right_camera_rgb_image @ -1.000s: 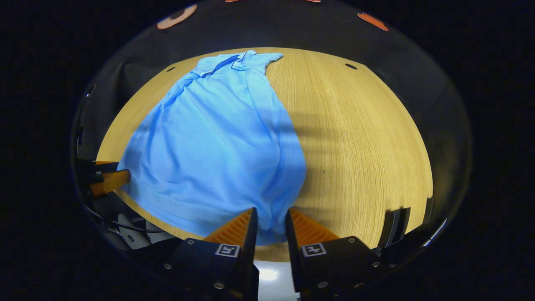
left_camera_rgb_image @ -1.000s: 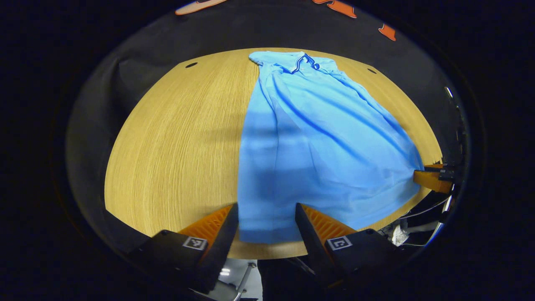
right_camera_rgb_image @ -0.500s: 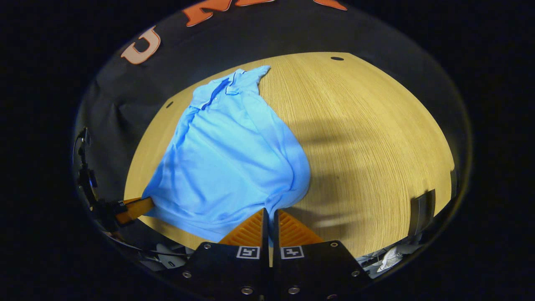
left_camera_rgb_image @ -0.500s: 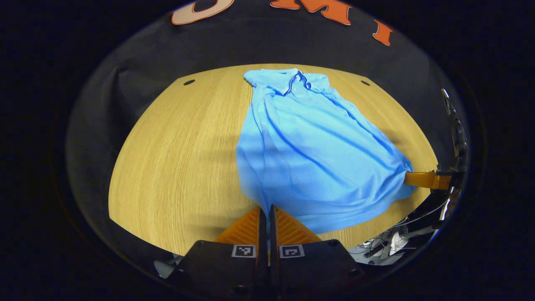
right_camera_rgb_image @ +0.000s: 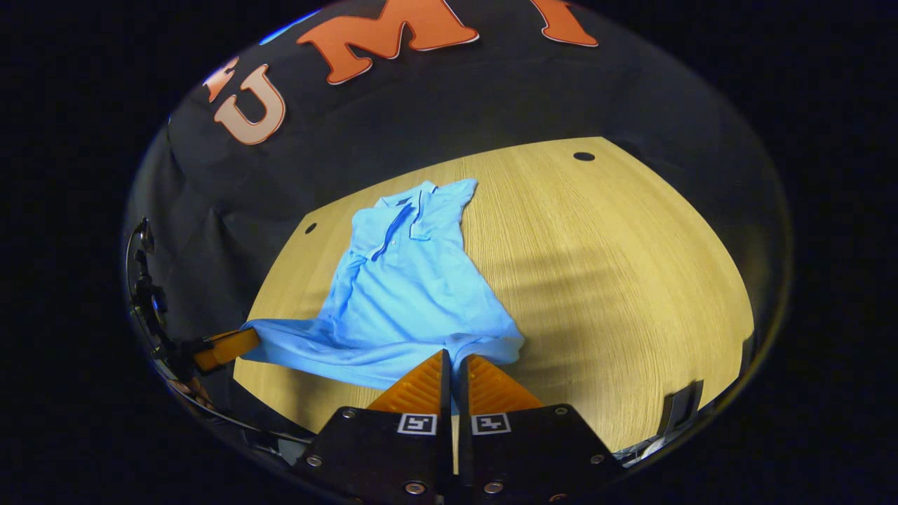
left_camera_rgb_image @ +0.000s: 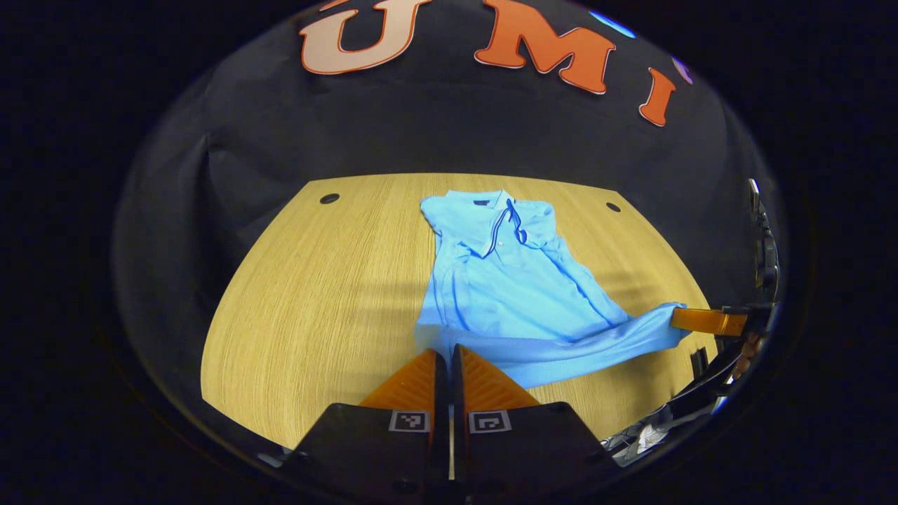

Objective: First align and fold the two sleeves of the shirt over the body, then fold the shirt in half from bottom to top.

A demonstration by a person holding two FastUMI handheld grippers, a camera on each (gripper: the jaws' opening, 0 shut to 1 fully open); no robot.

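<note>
A light blue polo shirt (left_camera_rgb_image: 501, 287) lies on the wooden table (left_camera_rgb_image: 323, 294), collar at the far side, sleeves folded in over the body. Its bottom hem is lifted off the table and stretched between my two grippers. My left gripper (left_camera_rgb_image: 449, 352) is shut on the hem's left corner. In the right gripper view the same shirt (right_camera_rgb_image: 407, 294) runs away from my right gripper (right_camera_rgb_image: 453, 356), which is shut on the hem's right corner. Each view also catches the other gripper at the hem's far end: the right gripper (left_camera_rgb_image: 701, 321) and the left gripper (right_camera_rgb_image: 226, 348).
Bare table (right_camera_rgb_image: 631, 280) spreads to the right of the shirt in the right gripper view and to its left in the left gripper view. Small dark holes (left_camera_rgb_image: 328, 198) (right_camera_rgb_image: 584, 156) sit near the table's far corners. Black cloth wall (left_camera_rgb_image: 449, 126) stands behind.
Both grippers closed on the hem corners, then rose and moved toward the collar, lifting the hem off the table. The shirt's body now looks shorter and the hem hangs taut between them.
</note>
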